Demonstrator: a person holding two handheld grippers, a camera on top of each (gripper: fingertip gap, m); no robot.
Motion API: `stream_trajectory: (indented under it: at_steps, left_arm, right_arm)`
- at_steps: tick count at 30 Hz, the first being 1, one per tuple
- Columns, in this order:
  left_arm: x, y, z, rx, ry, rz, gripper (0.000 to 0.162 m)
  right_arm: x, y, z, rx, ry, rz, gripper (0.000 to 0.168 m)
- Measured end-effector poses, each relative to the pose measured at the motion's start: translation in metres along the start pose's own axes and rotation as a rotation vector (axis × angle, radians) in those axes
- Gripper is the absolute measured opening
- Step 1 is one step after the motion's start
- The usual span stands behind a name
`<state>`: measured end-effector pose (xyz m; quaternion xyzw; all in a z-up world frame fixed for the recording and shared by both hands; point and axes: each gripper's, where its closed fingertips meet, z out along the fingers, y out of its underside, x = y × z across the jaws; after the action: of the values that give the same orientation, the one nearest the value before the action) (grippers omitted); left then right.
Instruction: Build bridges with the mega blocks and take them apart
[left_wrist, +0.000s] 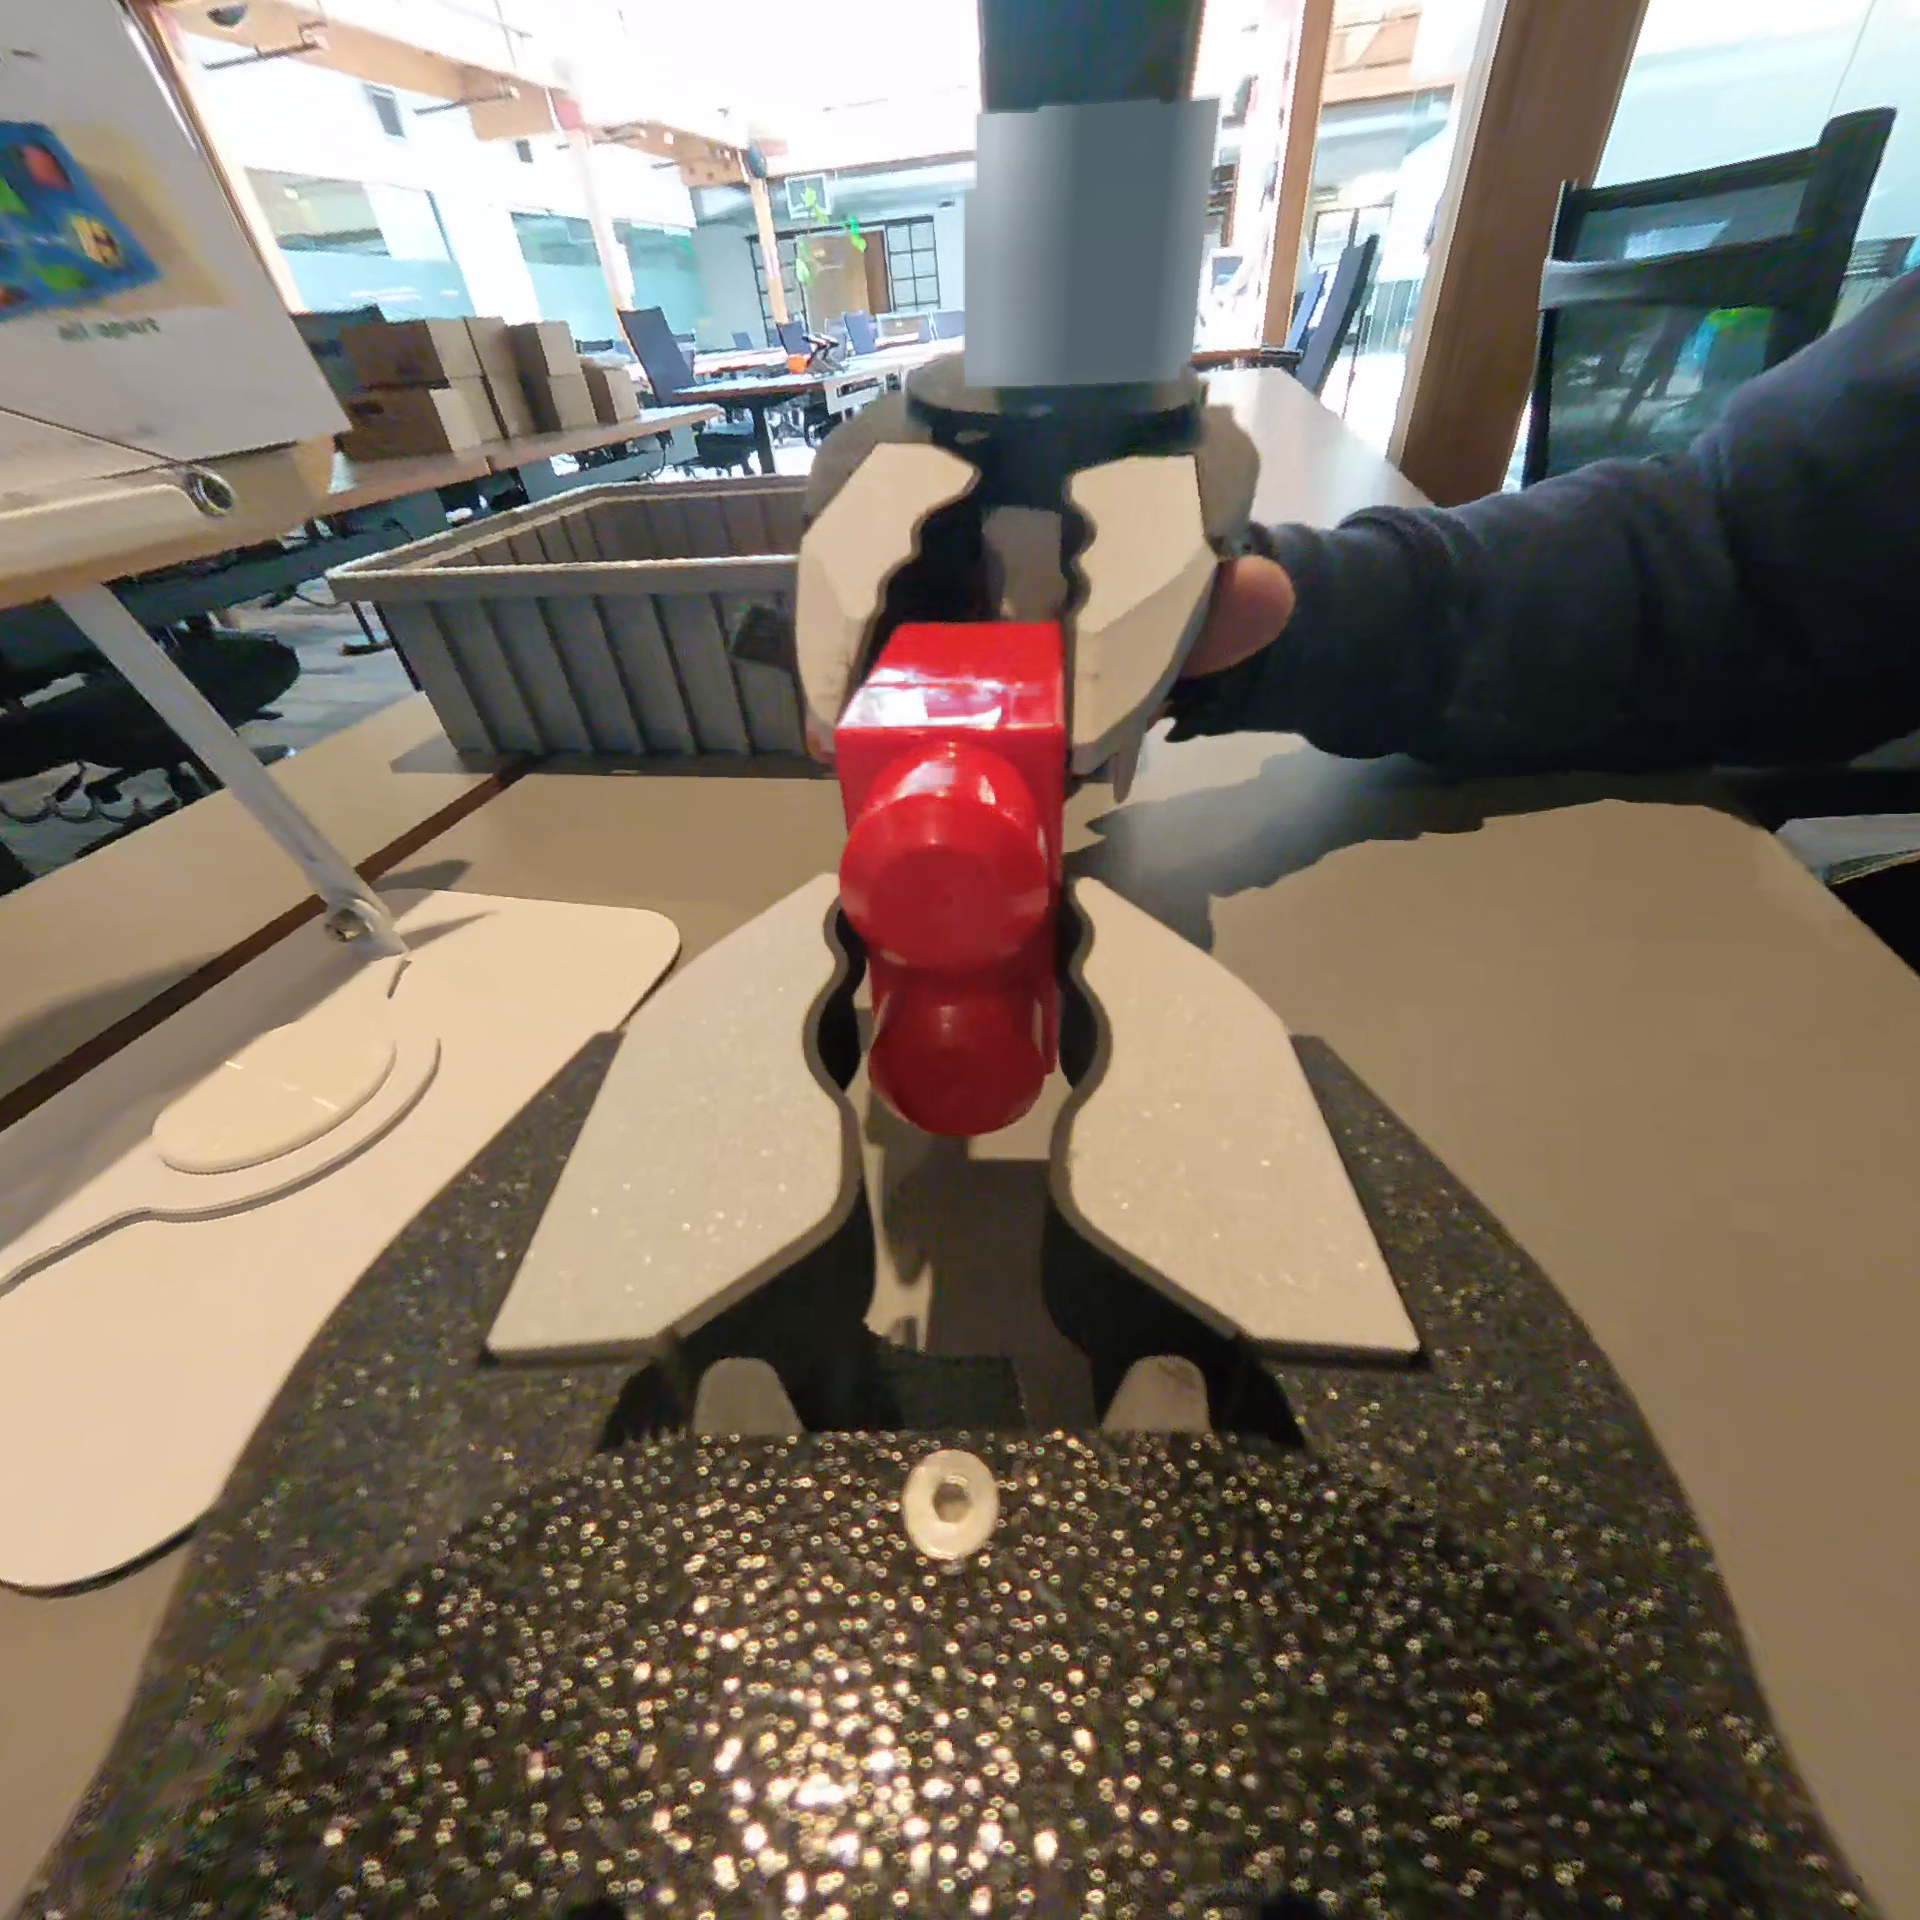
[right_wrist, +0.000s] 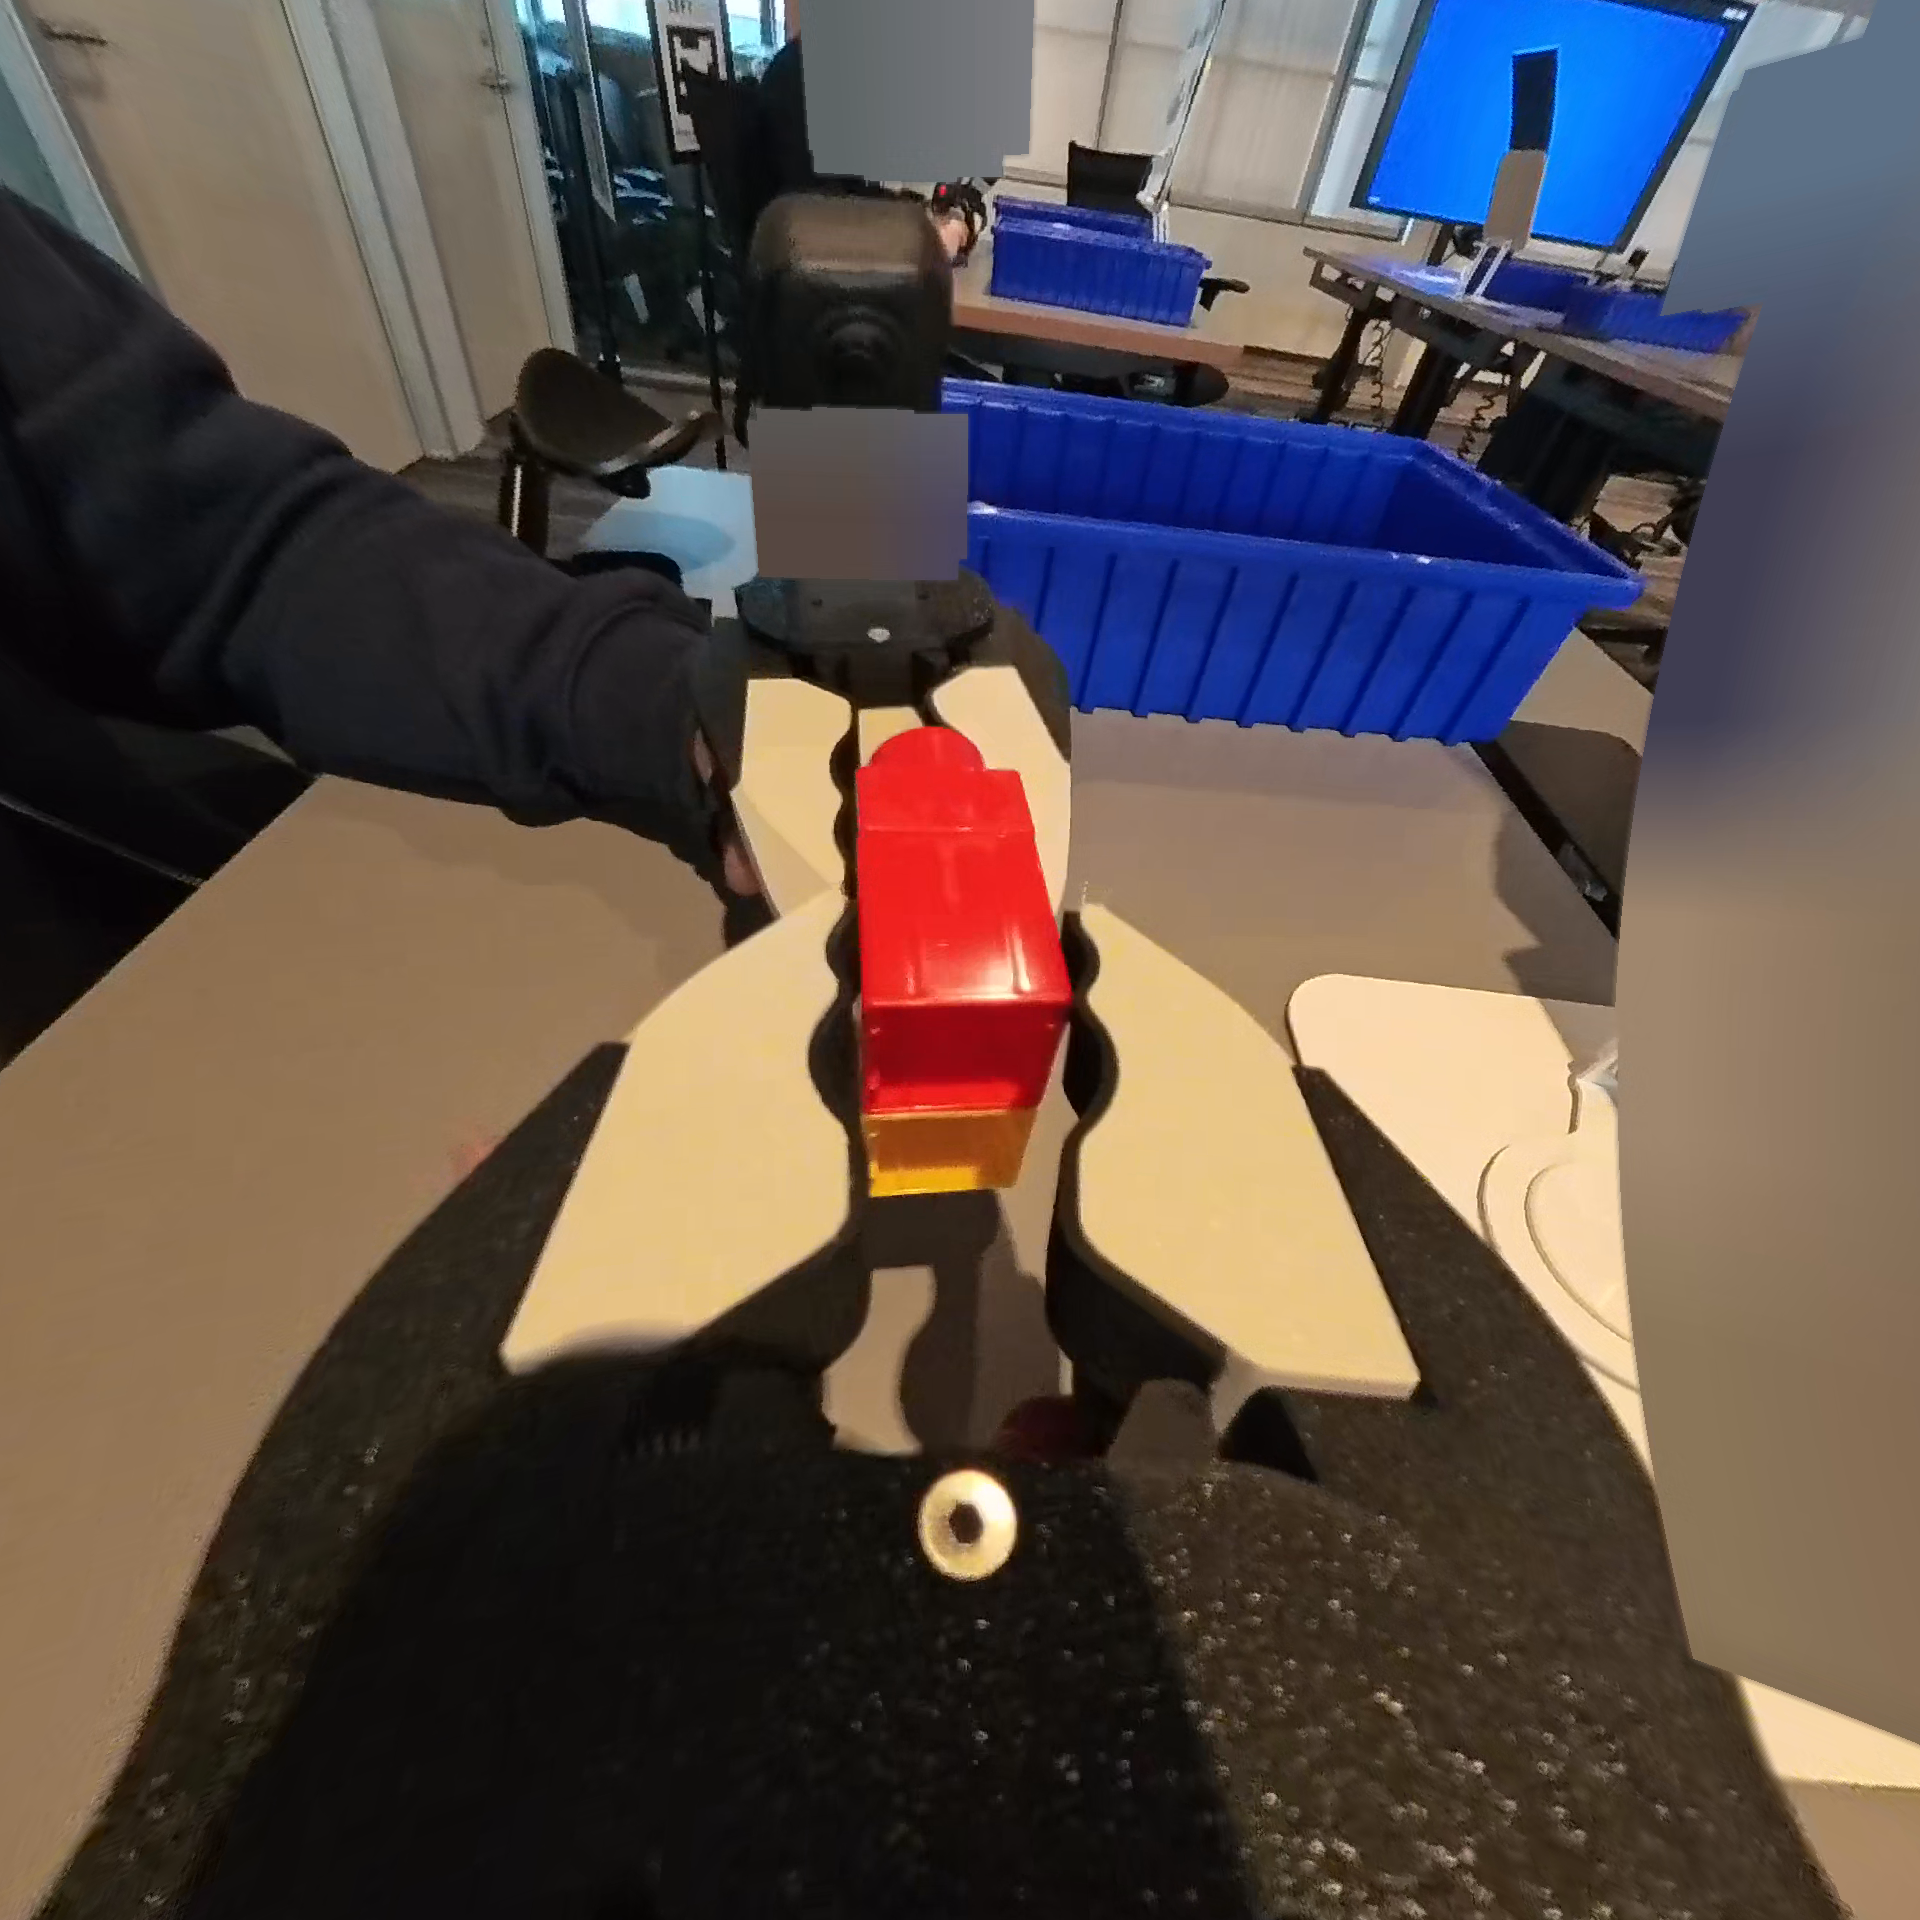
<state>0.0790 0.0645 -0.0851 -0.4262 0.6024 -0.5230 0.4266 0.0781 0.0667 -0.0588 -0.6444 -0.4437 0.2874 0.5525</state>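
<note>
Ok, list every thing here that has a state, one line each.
Red block: held off the table between both grippers, studs toward the left one.
Yellow block: joined to the red block's underside, at the right gripper's end.
Left gripper: jaws shut on the red block.
Right gripper: jaws shut on the red block.
Grey bin: on the table, contents hidden.

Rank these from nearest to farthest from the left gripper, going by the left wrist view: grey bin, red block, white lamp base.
1. Red block, between the left gripper fingers.
2. White lamp base, on the table to the left.
3. Grey bin, farther back, left of centre.
</note>
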Motion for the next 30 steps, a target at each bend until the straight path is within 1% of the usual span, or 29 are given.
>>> stream_trajectory:
  at_steps: [4,8,12,14,19,21,24,26,28,30]
  left_arm:
    - [0.002,0.009,0.001,-0.054,0.037,-0.067,0.035]
    - [0.005,0.008,0.002,-0.065,0.076,-0.137,0.035]
    - [0.003,0.01,0.0,-0.06,0.104,-0.25,0.035]
    - [-0.001,0.004,-0.006,-0.016,0.117,-0.293,0.035]
    - [-0.021,0.003,-0.012,0.016,0.001,-0.264,0.035]
    - [-0.035,0.002,-0.014,0.041,-0.085,-0.27,0.035]
    - [-0.059,-0.003,-0.025,0.127,-0.205,-0.34,0.035]
    - [-0.074,-0.006,-0.033,0.2,-0.254,-0.401,0.035]
    - [-0.086,-0.011,-0.037,0.279,-0.287,-0.46,0.035]
    - [-0.092,-0.016,-0.035,0.344,-0.282,-0.497,0.035]
  right_arm:
    - [0.0,0.007,-0.001,-0.079,0.02,-0.1,0.036]
    - [-0.001,0.006,-0.003,-0.117,0.041,-0.188,0.036]
    - [0.005,0.008,-0.008,-0.177,0.12,-0.353,0.036]
    - [0.011,0.003,-0.016,-0.172,0.165,-0.388,0.037]
    - [0.017,-0.015,-0.03,-0.08,0.193,-0.323,0.036]
    - [0.015,-0.022,-0.028,-0.064,0.2,-0.315,0.036]
    - [0.009,-0.035,-0.015,-0.072,0.232,-0.344,0.036]
    - [-0.005,-0.053,0.005,-0.06,0.234,-0.371,0.037]
    - [-0.021,-0.075,0.037,-0.072,0.244,-0.427,0.037]
    - [-0.036,-0.098,0.079,-0.093,0.266,-0.489,0.036]
